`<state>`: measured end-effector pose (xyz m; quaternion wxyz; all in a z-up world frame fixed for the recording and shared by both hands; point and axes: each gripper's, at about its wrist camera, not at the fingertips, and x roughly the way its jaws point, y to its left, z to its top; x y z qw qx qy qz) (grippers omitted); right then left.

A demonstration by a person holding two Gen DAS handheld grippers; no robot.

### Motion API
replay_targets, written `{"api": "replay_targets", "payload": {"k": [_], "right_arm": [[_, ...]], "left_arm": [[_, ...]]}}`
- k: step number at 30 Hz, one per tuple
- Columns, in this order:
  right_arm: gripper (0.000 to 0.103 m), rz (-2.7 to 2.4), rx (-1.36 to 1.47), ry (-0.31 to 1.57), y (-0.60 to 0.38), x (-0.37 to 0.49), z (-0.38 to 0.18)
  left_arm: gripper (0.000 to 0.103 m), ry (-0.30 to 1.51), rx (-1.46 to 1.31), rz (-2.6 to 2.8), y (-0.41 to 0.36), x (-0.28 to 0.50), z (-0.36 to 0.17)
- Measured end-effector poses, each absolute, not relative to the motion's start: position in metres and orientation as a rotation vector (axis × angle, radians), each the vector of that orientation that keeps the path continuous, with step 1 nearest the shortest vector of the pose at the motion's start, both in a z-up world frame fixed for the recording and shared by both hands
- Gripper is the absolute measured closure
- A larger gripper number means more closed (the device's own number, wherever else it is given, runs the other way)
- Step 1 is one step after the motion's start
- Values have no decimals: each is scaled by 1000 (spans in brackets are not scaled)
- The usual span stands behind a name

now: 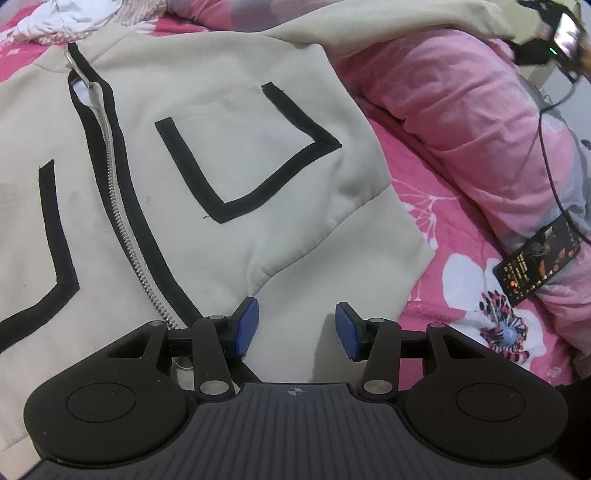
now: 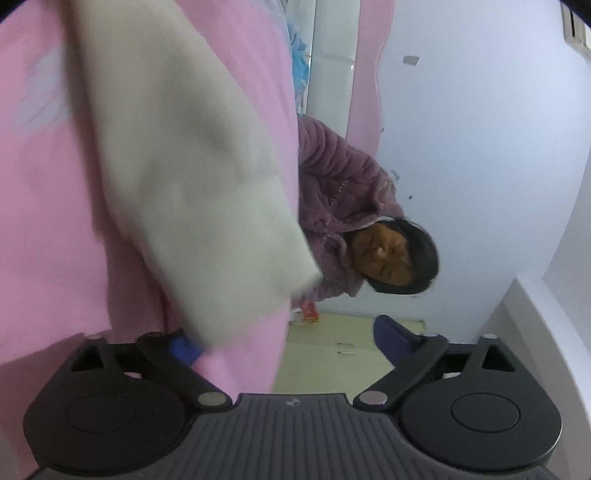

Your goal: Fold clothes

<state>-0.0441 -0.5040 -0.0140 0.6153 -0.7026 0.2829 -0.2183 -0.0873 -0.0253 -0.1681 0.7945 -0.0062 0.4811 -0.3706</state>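
A cream zip jacket (image 1: 207, 155) with black trim and a metal zipper (image 1: 122, 206) lies face up on the pink floral bedsheet (image 1: 443, 236). My left gripper (image 1: 293, 328) hovers over its side near the armpit. The blue pads (image 1: 247, 326) stand apart with flat cream cloth showing between them and nothing pinched. One sleeve (image 1: 443, 22) stretches away to the top right. In the blurred, rolled right wrist view the cream sleeve (image 2: 207, 177) hangs loose across the picture. My right gripper (image 2: 288, 345) is wide open, and the sleeve's end passes in front of its left pad (image 2: 184, 349).
A rolled pink quilt (image 1: 461, 110) lies along the right of the jacket, with a phone (image 1: 537, 266) and its cable (image 1: 546, 147) beside it. Crumpled white cloth (image 1: 66, 18) sits at the top left. A person in a purple fleece robe (image 2: 340, 184) is by the white wall (image 2: 480, 147).
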Motion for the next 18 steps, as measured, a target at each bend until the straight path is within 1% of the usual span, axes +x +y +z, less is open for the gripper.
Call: {"api": "replay_targets", "payload": {"k": [4,7,9,12,13,14,15,16,17,18], "right_arm": [[4,-594,-1706,640,-522,-83,-2],[9,-713,-1600,544,-513,-117,32],[20,-749,-1447,438,-491,-133,61],[33,-624,-1139,325,-435,-153,94],[35,-516,-1007,334,-415,-156,99],[41,-393,-869,376,-399,-155,99],[45,-267,-732,436,-388,-152,94],[47,-141,-592,493,-378,-149,89],[51,-17,-456,566,-367,-144,78],[51,98,-335,663,-358,-137,57]], "left_arm": [[56,1049,-28,-797,-25,-86,-166],[55,1053,-20,-796,-24,-86,-163],[55,1046,-14,-801,-23,-87,-158],[55,1020,-21,-819,-20,-87,-148],[55,1010,-28,-822,-19,-86,-145],[55,1000,-35,-822,-18,-86,-143],[55,990,-43,-822,-17,-85,-140],[55,985,-53,-821,-16,-85,-138],[55,983,-61,-819,-15,-85,-138],[55,985,-64,-816,-14,-85,-138]]}}
